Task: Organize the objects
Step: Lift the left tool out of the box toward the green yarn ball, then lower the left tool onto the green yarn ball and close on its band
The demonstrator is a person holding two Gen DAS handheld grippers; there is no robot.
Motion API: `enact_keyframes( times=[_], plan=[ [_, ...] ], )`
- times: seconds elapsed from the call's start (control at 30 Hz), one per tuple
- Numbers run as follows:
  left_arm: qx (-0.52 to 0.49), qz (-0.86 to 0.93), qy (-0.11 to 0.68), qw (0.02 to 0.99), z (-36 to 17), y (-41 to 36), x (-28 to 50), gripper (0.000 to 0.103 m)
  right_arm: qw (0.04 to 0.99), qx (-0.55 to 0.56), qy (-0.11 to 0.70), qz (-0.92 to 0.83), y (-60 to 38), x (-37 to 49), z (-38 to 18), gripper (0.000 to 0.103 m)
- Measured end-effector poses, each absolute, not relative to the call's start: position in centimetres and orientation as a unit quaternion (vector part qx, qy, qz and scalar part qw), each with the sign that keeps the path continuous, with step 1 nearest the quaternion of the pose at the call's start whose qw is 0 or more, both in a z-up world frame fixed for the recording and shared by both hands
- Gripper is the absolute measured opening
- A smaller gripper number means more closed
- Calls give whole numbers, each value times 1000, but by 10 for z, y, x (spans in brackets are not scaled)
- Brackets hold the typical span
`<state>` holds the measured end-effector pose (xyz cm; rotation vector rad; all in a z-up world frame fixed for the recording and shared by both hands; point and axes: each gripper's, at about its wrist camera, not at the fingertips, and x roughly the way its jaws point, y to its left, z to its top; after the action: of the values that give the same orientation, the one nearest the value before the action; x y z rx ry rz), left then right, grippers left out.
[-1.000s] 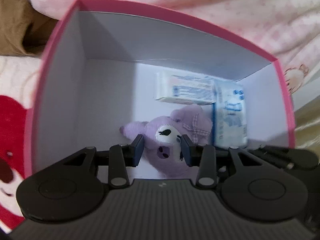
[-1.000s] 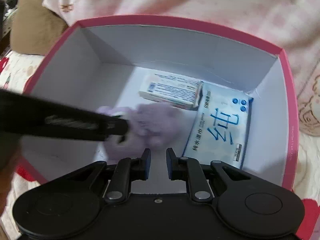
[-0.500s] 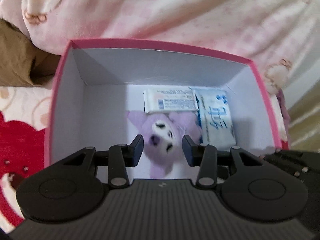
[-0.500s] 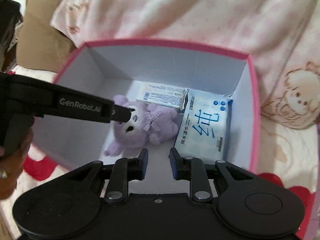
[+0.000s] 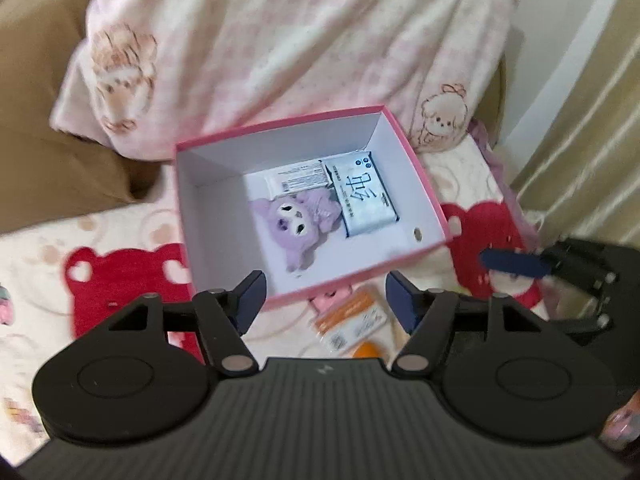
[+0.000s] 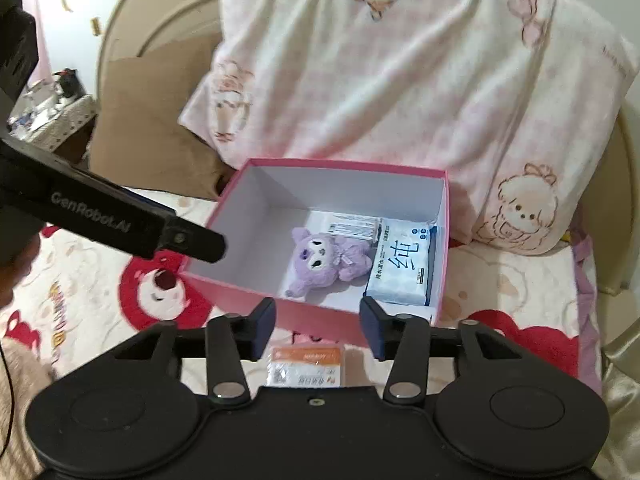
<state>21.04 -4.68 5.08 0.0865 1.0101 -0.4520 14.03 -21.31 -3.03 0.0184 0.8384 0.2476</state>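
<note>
A pink box (image 5: 424,184) (image 6: 320,316) with white inside stands open on the bed. In it lie a purple plush toy (image 5: 298,222) (image 6: 326,258), a white wet-wipes pack (image 5: 364,200) (image 6: 404,268) and a small white carton (image 5: 298,180) (image 6: 352,226). My left gripper (image 5: 322,300) is open and empty, above the box's near edge. My right gripper (image 6: 318,326) is open and empty, in front of the box. An orange-and-white packet (image 5: 350,320) (image 6: 306,366) lies on the blanket just before the box, between each gripper's fingers in view.
A large pink patterned pillow (image 6: 400,72) leans behind the box. A brown cushion (image 6: 152,120) sits to its left. The blanket has red bear prints (image 5: 120,288). The left gripper's body (image 6: 112,220) crosses the right wrist view at left. Curtains (image 5: 580,140) hang at right.
Both grippers have pulled back and up from inside the box and opened wider. The plush toy stays lying in the box. The orange packet has come into view.
</note>
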Motion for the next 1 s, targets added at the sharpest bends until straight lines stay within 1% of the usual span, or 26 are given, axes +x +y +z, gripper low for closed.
enact_keyframes(
  times=[0.03,0.07,0.13,0.2,0.37,0.4,0.43,0.57,0.6,0.63,0.7,1.0],
  plan=[
    [46,-218,472,853,59,-45,201,71,907,6,403,123,-213,132,-26,60],
    [50,-223,462,857,68,-43,190,72,908,1,399,126,-214,122,-19,61],
    [57,-239,451,858,81,-41,172,80,908,-14,396,138,-215,104,-10,63],
    [59,-251,445,857,88,-40,154,82,907,-37,392,146,-215,86,-3,65],
    [38,-253,458,852,86,-38,124,83,907,-71,387,154,-222,46,3,76],
    [30,-253,467,847,81,-38,120,83,906,-75,386,155,-224,41,2,81],
    [21,-253,474,843,76,-37,116,83,907,-79,384,155,-226,34,1,84],
    [0,-251,494,833,53,-38,102,85,908,-86,377,163,-237,10,-7,89],
    [-3,-252,498,830,47,-40,99,88,907,-85,377,166,-239,5,-10,91],
    [-4,-253,501,827,41,-42,95,92,907,-83,377,167,-242,1,-13,91],
    [-3,-255,504,825,30,-47,89,94,907,-79,376,170,-247,-6,-21,92],
    [-7,-251,530,810,-16,-74,78,94,912,-76,368,164,-259,-17,-63,93]
  ],
)
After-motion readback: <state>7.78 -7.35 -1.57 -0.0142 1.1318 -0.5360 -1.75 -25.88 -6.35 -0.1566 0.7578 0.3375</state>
